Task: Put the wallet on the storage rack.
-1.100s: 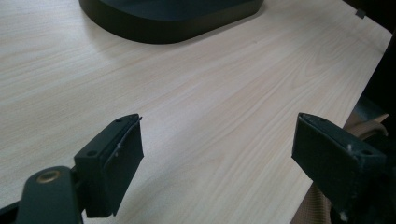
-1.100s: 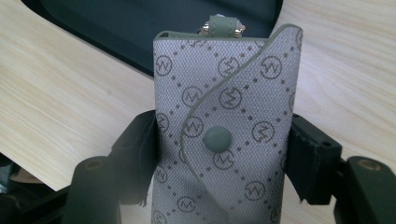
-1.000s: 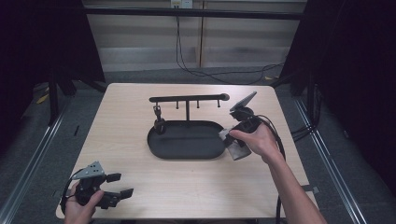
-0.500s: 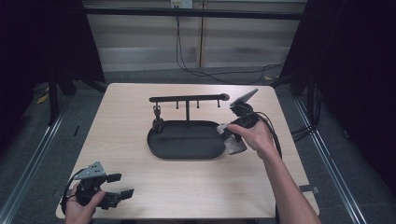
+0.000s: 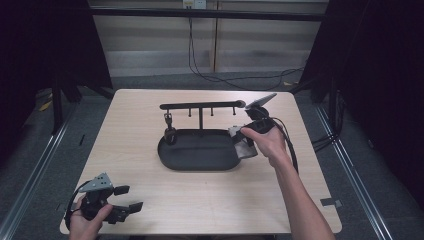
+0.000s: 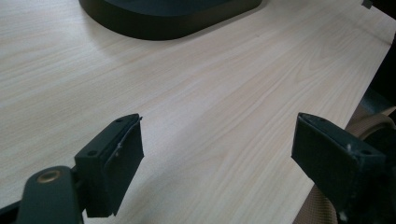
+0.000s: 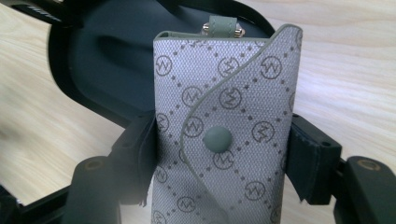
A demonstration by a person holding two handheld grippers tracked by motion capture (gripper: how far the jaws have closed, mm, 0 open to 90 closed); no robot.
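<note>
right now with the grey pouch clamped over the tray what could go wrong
The right gripper pinches only the sides of the soft key pouch, so it could twist or slip out. Held by the black tray beside the hook rack, it might knock the rail or the item hanging there. The left gripper stands open, too far to help.

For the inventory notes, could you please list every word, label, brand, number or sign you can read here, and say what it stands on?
"M" in a circle: a monogram repeated in a dotted diamond grid all over the grey woven key pouch with a green snap, held in the right gripper.
No words or numbers can be read on it.
Black oval tray with hook rail, pale wooden table: no text.
</note>
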